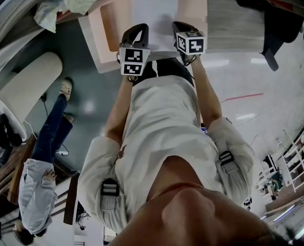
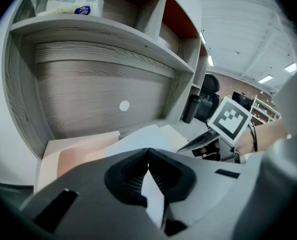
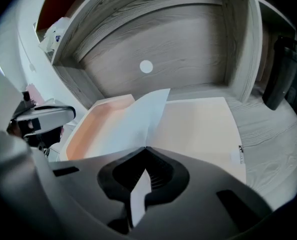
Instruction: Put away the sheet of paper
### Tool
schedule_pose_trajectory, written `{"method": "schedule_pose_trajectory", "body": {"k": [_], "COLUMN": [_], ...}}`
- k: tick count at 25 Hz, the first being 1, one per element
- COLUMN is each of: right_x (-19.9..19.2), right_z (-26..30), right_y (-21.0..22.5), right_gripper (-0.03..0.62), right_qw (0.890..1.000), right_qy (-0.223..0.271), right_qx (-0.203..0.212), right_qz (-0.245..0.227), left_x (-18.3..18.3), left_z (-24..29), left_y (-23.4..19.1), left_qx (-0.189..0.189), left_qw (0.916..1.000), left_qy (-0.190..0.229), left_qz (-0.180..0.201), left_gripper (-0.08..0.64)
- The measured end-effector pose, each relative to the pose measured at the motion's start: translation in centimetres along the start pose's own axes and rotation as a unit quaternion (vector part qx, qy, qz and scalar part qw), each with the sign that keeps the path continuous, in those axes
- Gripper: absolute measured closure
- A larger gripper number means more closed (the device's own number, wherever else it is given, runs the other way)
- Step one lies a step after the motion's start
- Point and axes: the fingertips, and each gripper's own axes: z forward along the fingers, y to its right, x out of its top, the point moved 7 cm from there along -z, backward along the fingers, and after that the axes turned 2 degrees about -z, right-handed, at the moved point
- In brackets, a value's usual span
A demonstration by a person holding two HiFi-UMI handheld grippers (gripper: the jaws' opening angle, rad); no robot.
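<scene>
paper (image 3: 120, 126) is light and floppy, creasing easily; left gripper (image 2: 148, 150) and right gripper (image 3: 145, 149) each clamp its near edge.

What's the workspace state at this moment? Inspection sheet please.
Surface: grey wood-grain desk set under a shelf.
Job's things: white sheet of paper held over an open peach folder; whether it touches the folder cannot be told.
Clutter: plastic bag on the shelf; dark bottle at the desk's right.
Grippers: left gripper and right gripper both have their jaws closed on the sheet's near edge.
Cables: nothing seen on the desk.
Surroundings: another person stands to the left; black office chair on the right.
</scene>
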Motion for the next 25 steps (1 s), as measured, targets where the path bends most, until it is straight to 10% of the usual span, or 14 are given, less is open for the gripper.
{"method": "schedule_pose_trajectory", "body": {"k": [25], "right_x": [1.4], "right_z": [6.1], "right_y": [-7.8], "right_gripper": [0.574], "right_qw": [0.997], "right_qy": [-0.035], "right_qx": [0.063], "right_qz": [-0.041], "left_x": [-2.4], "left_z": [-2.1], "left_y": [-3.9], "left_qx": [0.044], "left_qw": [0.9982], "left_qy": [-0.001], "left_qz": [-0.04], "left_gripper": [0.538]}}
